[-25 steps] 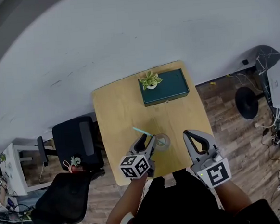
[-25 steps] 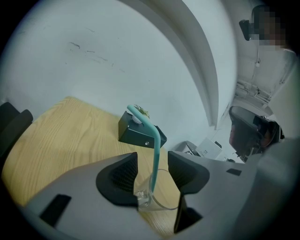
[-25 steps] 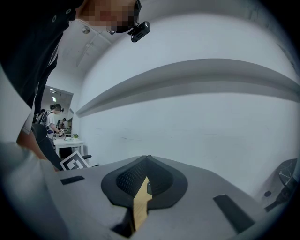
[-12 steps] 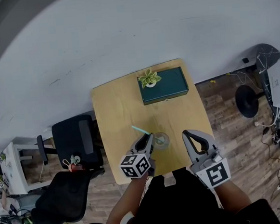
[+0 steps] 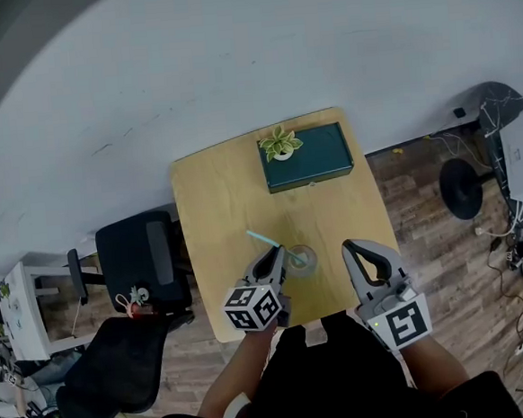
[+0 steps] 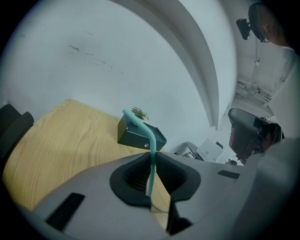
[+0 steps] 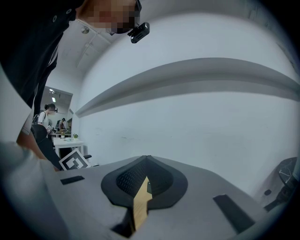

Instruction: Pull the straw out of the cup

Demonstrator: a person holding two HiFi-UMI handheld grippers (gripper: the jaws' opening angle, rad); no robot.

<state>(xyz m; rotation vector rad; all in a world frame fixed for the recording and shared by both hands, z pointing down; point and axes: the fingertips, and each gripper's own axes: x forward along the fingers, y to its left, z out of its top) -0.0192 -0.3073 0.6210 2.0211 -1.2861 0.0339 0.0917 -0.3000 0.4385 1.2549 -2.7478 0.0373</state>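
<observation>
Wooden table (image 5: 217, 198); green box (image 5: 319, 160) far edge; cup (image 5: 304, 262) near front.

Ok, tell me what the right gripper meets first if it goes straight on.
The way looks free: ahead of the right gripper only the white wall shows, though how far off is unclear.

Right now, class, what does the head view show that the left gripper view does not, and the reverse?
Head view only: the floor and the left gripper's marker cube. Left gripper view only: a close look at its jaws, which have just been closing, pinching the straw between them. Both: the straw, the table and the green box with a plant.
</observation>
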